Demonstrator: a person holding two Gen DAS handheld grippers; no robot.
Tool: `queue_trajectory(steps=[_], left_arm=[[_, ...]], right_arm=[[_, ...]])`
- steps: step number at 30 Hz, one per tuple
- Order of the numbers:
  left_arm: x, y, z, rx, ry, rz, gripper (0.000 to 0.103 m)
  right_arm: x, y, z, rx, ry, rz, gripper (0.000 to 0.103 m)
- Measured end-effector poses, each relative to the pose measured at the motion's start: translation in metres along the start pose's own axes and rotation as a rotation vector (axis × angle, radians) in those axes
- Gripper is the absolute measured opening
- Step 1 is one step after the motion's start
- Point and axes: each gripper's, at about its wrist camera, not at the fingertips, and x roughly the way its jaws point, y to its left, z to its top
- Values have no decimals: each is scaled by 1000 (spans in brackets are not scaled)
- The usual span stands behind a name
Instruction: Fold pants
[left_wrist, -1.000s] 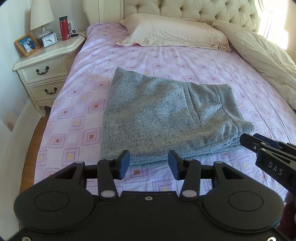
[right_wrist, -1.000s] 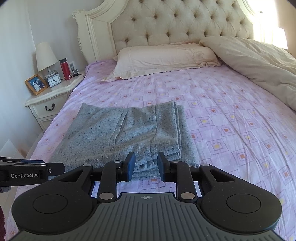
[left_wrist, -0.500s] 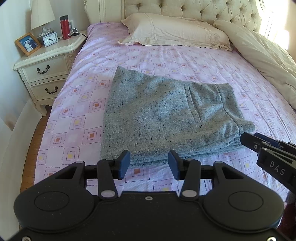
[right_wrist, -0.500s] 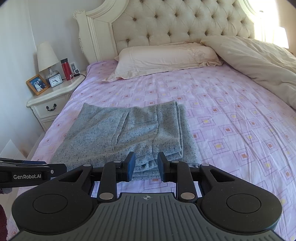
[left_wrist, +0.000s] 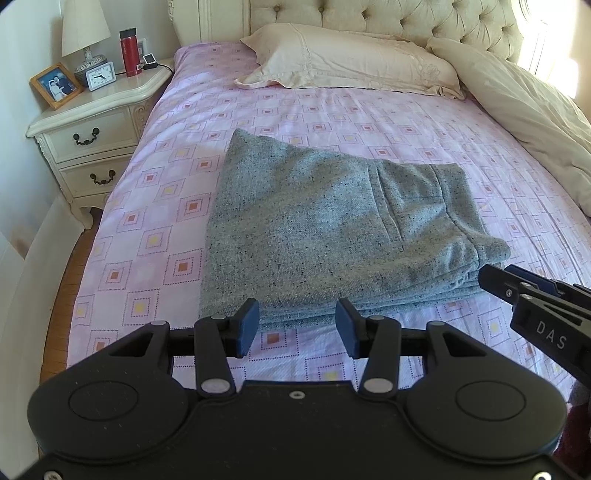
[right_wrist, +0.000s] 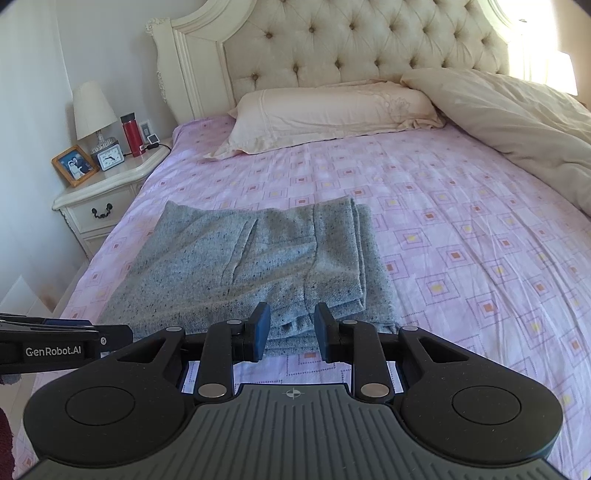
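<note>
Grey speckled pants (left_wrist: 332, 229) lie folded into a thick flat stack on the pink patterned bed sheet (left_wrist: 155, 236); the right wrist view shows the same pants (right_wrist: 236, 266) with their layered edges to the right. My left gripper (left_wrist: 297, 325) hovers open just short of the stack's near edge, nothing between its blue pads. My right gripper (right_wrist: 291, 328) is held above the near right corner of the stack, jaws apart and empty. Each gripper shows at the edge of the other's view: the right gripper (left_wrist: 535, 295) and the left gripper (right_wrist: 55, 343).
A cream pillow (left_wrist: 351, 59) lies at the tufted headboard (right_wrist: 351, 40) and a bunched cream duvet (right_wrist: 517, 125) covers the right side. A white nightstand (left_wrist: 88, 122) at the left holds a lamp, clock, photo frame and red bottle (left_wrist: 129, 51). Wooden floor runs beside the bed.
</note>
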Motion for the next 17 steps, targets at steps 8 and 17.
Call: queue_trajectory(steps=[8, 17], left_arm=[[1, 0, 1, -6, 7, -11, 54], [-3, -2, 0, -3, -29, -10, 54]], right_arm=[[0, -1, 0, 2, 1, 3, 26], [0, 0, 0, 3, 4, 3, 26]])
